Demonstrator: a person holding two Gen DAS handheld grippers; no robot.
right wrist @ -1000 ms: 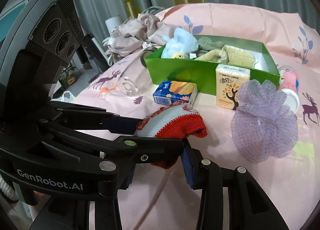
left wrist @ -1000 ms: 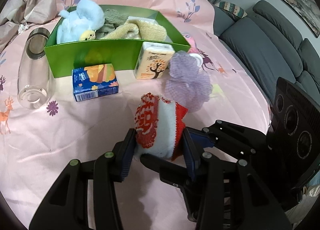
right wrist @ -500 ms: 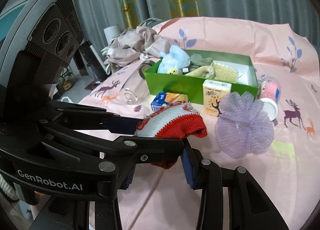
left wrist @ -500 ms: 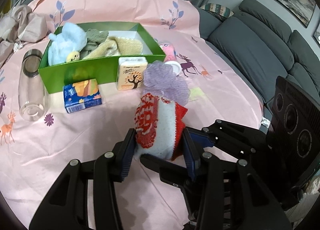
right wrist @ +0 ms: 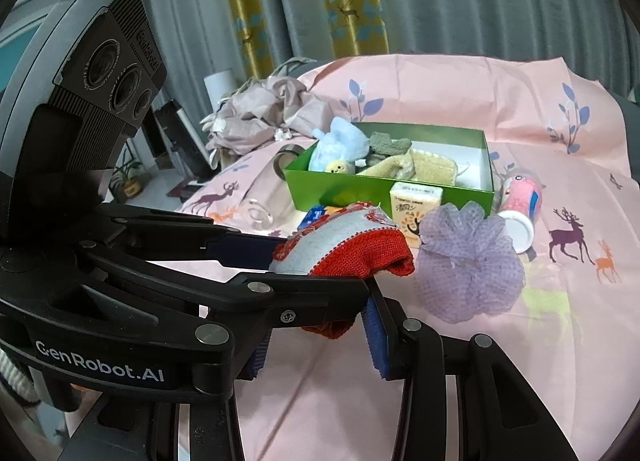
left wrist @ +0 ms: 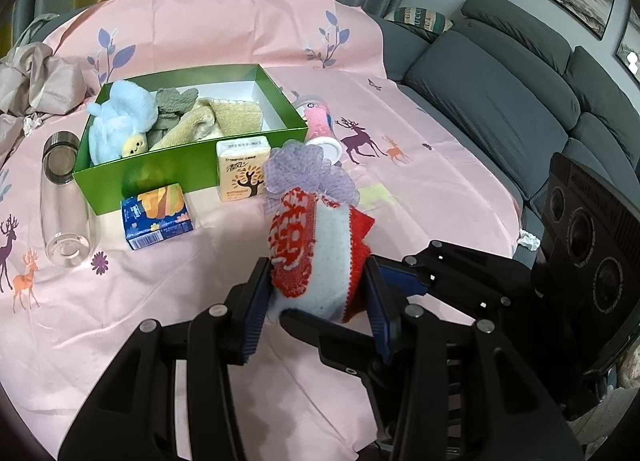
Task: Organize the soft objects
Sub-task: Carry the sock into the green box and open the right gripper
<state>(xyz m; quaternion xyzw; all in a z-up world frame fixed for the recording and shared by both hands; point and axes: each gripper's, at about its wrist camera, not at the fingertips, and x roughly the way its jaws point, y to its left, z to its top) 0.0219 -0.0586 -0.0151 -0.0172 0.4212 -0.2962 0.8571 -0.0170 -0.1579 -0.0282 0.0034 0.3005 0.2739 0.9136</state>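
Note:
A red and white knitted piece hangs above the pink tablecloth, and both grippers are shut on it. My left gripper clamps its lower end between blue pads. My right gripper comes in from the right and pinches the red edge. The left gripper's fingers cross in front and hide part of that grip. Behind stands a green box holding a light blue plush, a grey-green cloth and a beige towel. A purple mesh puff lies just beyond the knitted piece.
In front of the box are a yellow tissue pack and a blue tissue pack. A glass bottle lies to its left, a pink bottle to its right. Crumpled beige cloth sits far left. A grey sofa borders the right.
Both grippers have risen together with the knitted piece still held. The box and the other things on the cloth now look smaller and farther below.

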